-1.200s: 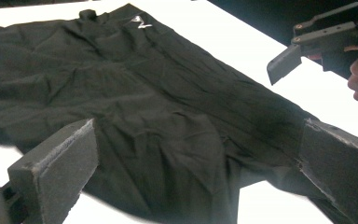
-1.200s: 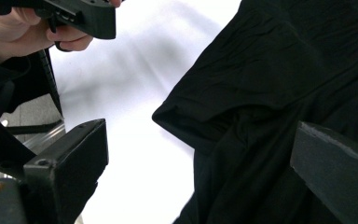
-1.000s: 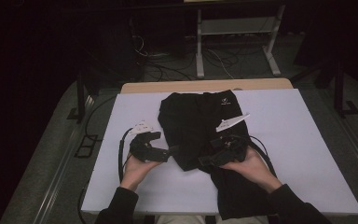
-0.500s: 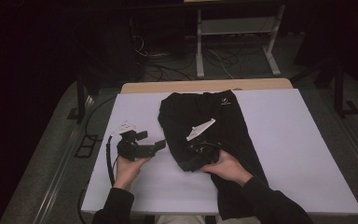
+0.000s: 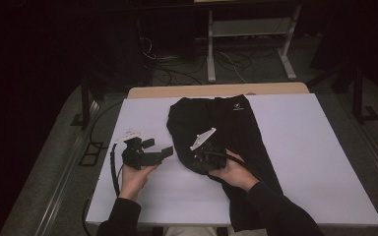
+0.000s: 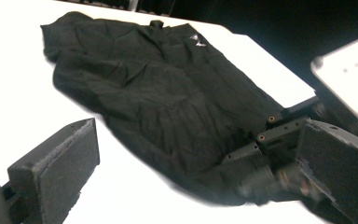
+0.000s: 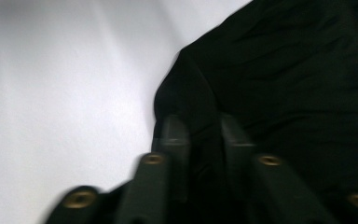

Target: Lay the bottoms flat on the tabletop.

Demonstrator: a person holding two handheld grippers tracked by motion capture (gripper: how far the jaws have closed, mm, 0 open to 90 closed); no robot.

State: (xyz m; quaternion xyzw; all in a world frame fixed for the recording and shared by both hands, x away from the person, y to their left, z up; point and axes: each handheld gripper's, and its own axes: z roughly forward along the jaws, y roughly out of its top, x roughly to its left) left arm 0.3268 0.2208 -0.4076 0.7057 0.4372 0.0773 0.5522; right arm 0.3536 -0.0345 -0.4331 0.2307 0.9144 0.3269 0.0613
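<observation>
Right gripper point(image 5: 195, 158) jaws had just closed, pinching the black garment point(image 5: 221, 132) edge; left gripper point(image 5: 158, 150) jaws apart over the table point(image 5: 325, 147).

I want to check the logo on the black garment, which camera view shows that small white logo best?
The left gripper view: the white logo sits unblocked near the top edge of the black garment, fairly large. The high view shows the logo as a tiny white mark near the garment's far edge. The right gripper view shows dark fabric at the right gripper.
</observation>
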